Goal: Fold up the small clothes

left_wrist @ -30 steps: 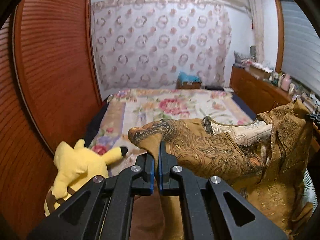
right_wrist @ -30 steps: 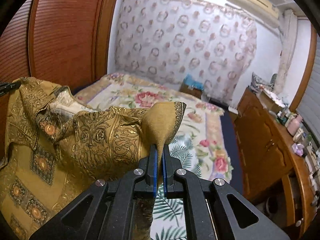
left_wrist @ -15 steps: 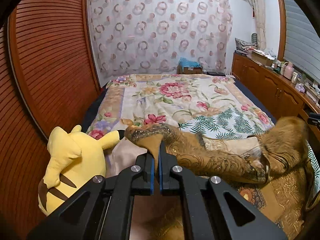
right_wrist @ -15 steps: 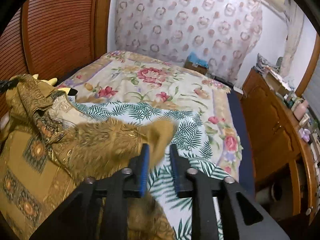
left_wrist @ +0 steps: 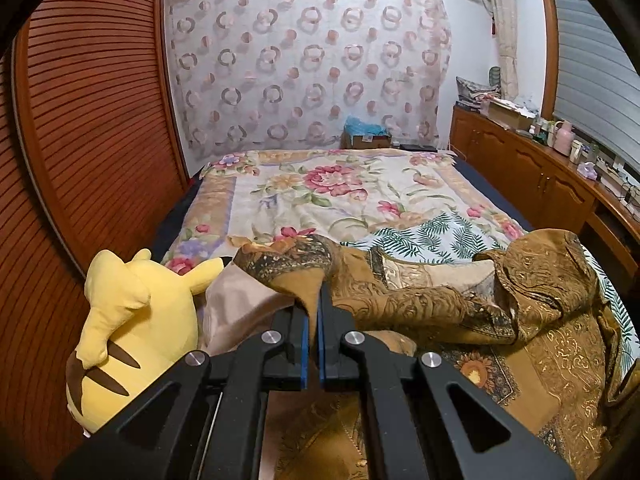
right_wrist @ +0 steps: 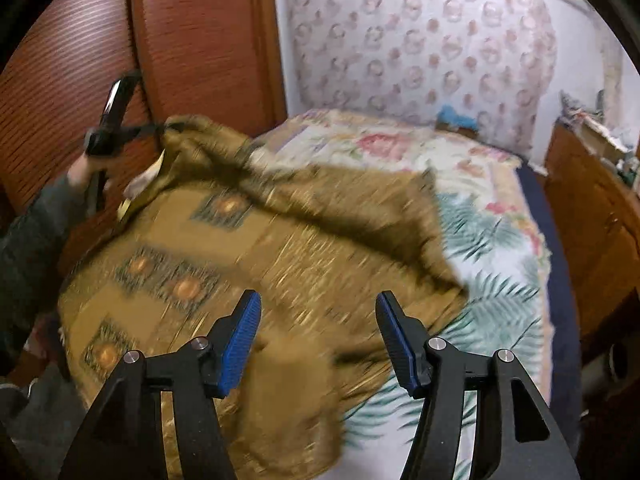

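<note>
Jaws: left gripper [left_wrist: 313, 312] pinches brown garment [left_wrist: 400, 304]; right gripper [right_wrist: 318, 320] just opened, empty.

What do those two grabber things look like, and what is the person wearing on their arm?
Each gripper is black, with two angled fingers that have cut-out holes, round silver screws and ribbed blue pads. That goes for the left gripper and the right gripper alike. No cables show. The person's sleeve is dark grey.

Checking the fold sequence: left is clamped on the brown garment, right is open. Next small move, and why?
Probably re-grip with the right gripper: its jaws have just been opening and hold nothing, above the brown garment on the bed, while the left gripper pinches one corner. The view is blurred.
</note>
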A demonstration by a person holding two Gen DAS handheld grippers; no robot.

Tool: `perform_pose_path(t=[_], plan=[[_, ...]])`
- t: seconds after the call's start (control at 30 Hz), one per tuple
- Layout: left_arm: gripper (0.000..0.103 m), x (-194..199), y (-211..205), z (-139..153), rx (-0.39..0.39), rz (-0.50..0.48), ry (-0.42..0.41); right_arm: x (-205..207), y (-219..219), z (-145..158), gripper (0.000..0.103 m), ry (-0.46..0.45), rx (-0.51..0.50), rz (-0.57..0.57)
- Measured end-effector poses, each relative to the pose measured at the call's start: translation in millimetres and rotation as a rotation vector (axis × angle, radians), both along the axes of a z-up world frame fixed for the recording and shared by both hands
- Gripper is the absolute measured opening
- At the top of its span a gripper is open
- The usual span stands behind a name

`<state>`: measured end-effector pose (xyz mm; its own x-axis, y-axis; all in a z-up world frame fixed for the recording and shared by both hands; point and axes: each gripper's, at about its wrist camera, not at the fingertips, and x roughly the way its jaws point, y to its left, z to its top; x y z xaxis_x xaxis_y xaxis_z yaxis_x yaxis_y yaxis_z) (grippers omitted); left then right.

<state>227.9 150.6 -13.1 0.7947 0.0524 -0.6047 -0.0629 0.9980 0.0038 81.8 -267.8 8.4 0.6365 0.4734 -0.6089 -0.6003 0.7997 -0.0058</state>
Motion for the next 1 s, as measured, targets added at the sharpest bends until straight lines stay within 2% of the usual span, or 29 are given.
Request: perform_pose_path(t=[0.03,0.07,0.1,0.17,0.2,0.3,0.4,0.57,0.67,0.73,0.87,1.0], plan=[[0.004,-0.2,-0.2,-0.2,-0.004,-0.002,0.0,0.2,2.6,-4.7,0.061,0.016,-0.013,0.009],[0.004,-0.5,-0.6,-0.4,-0.006,-0.003,0.0,1.2,3.7,-9.6,0.05,0.034,-0.022,0.01],[0.004,-0.9,-0.7,-0.4,-0.009,-0.003,0.001,1.5,1.2,-14.5,0.022,0.055,-0.028,0.01],[0.003,-0.9,-1.7,-0.8,-0.008,-0.006,0.002,-2.5,-7.1,-17.4,0.008,0.067,-0.033,-0.001],[0.004,-1.6,-2.9,-0.7,-0.006,-0.008,0.001,-10.2,-15.5,-14.8,0.006,0.06,-0.02,-0.012],[0.004,-2.0,-4.6,-0.9,-0.008,-0.009,0.001,-38.9,-51.5,-6.0,0.005,0.052,0.026,-0.106],[0.003,-2.3,-5.6,-0.7,-0.009,-0.007,0.001,-78.7,-82.8,7.6,0.005,0.055,0.009,-0.221],[0.004,-2.1,-4.8,-0.9,-0.007,-0.008,0.001,-122.2,-125.9,17.1,0.006,0.12,-0.048,-0.38],[0.004,-2.5,-6.0,-0.9,-0.006,-0.007,0.004,-131.2,-133.1,24.7,0.006,0.117,-0.145,-0.453],[0.004,-2.9,-7.1,-1.3,-0.001,-0.006,0.008,-131.0,-133.5,31.0,0.018,0.082,-0.192,-0.466],[0.004,-3.0,-5.5,-0.9,-0.002,-0.002,0.012,-109.3,-128.7,47.0,0.051,0.053,-0.168,-0.464],[0.004,-2.7,-4.3,-1.6,-0.005,-0.004,0.017,-72.0,-113.8,62.8,0.052,-0.02,-0.123,-0.397]])
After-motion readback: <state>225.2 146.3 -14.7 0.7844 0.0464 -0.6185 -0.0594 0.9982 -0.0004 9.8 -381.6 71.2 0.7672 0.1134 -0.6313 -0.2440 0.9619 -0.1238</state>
